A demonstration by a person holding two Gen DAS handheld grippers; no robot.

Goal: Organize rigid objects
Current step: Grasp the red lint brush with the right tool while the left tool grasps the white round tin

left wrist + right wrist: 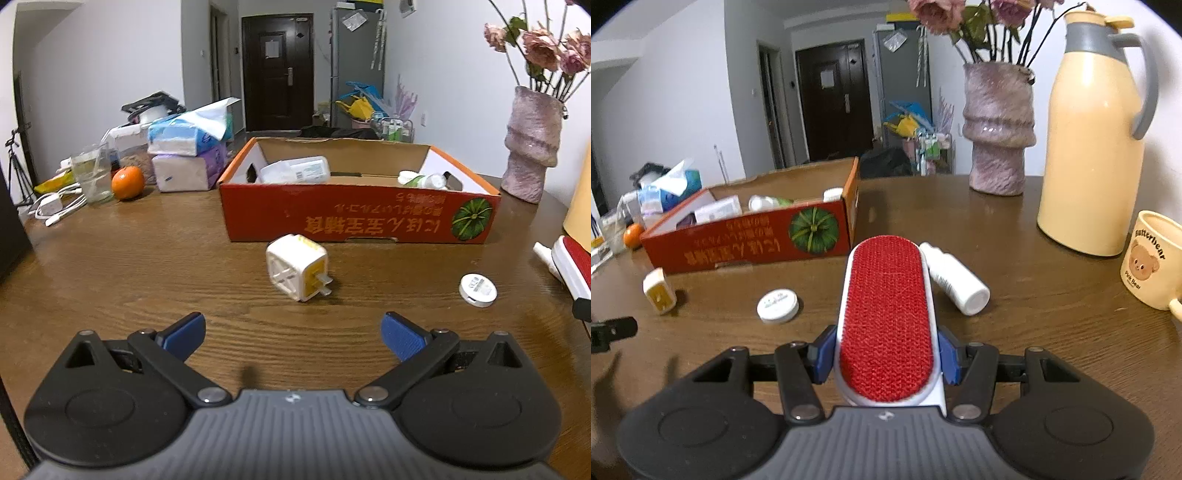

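A white and yellow plug adapter (297, 271) lies on the wooden table just ahead of my left gripper (293, 332), which is open with nothing between its blue pads (184, 334). To its right sits a round white tin (477, 290). The red cardboard box (360, 218) behind them holds white bottles and a pack. My right gripper (886, 356) is shut on a red lint brush (886, 314), its pads pressing the brush's white sides. A white bottle (955, 278) lies against the brush's right side. The tin (777, 305) and the adapter (659, 290) lie to the left.
A pink vase (997, 129), a cream thermos jug (1097, 147) and a bear mug (1152, 258) stand at the right. Tissue packs (188, 155), an orange (127, 182), a glass (92, 173) and cables crowd the far left. The red box (750, 240) stands mid-table.
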